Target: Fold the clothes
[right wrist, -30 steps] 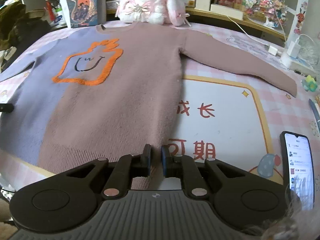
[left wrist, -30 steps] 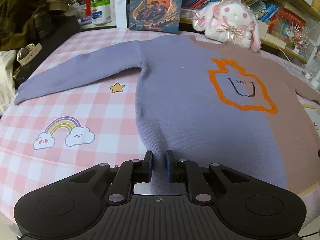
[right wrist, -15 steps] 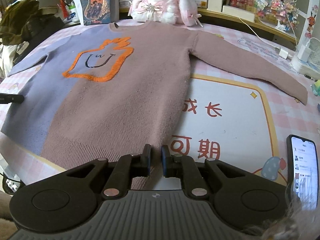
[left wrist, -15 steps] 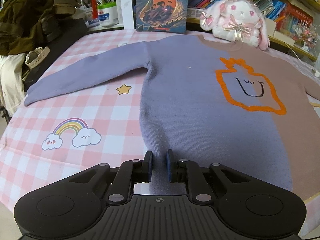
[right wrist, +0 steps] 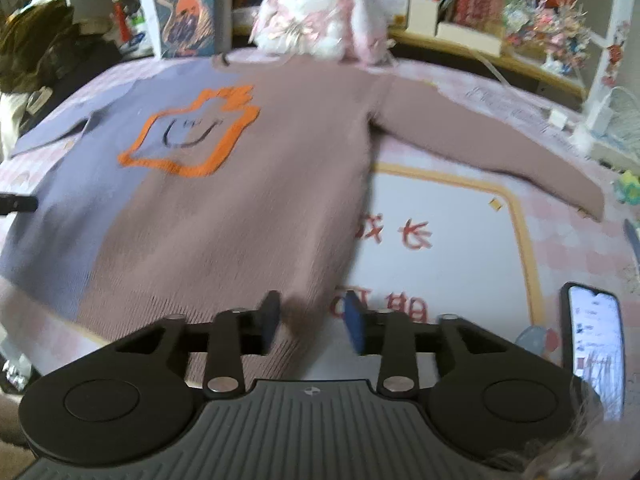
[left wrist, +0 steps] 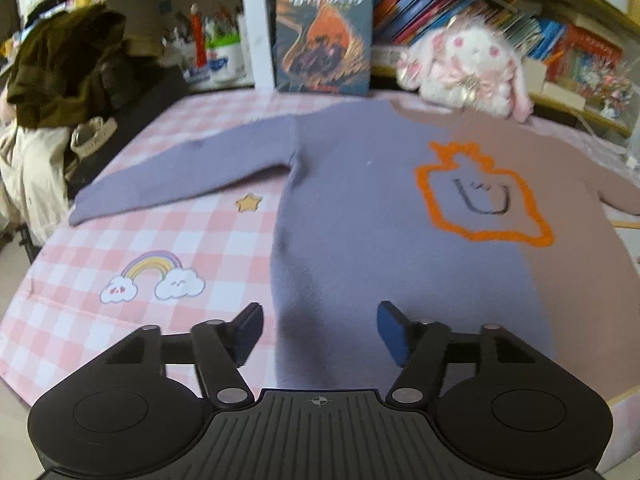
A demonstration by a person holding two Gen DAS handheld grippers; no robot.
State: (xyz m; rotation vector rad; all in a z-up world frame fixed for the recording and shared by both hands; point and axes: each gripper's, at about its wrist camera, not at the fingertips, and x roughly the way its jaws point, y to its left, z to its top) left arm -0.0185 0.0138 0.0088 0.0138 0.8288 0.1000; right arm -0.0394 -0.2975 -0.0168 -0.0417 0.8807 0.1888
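A two-tone sweater lies flat and spread on the table, purple on its left half (left wrist: 360, 208) and dusty pink on its right half (right wrist: 280, 184), with an orange outlined face on the chest. Both sleeves lie stretched out to the sides. My left gripper (left wrist: 319, 330) is open over the purple hem, fingers either side of the cloth. My right gripper (right wrist: 313, 320) is open over the pink hem's right corner. Neither holds the cloth.
A pink checked tablecloth (left wrist: 168, 240) covers the table. A plush rabbit (right wrist: 320, 20) and a standing book (left wrist: 324, 36) sit behind the collar. A phone (right wrist: 596, 344) lies at the right front. Dark clothes (left wrist: 60, 68) are heaped at the left edge.
Both grippers were shut on the sweater's hem and have now opened, letting the hem go. Both views have pulled back and risen slightly.
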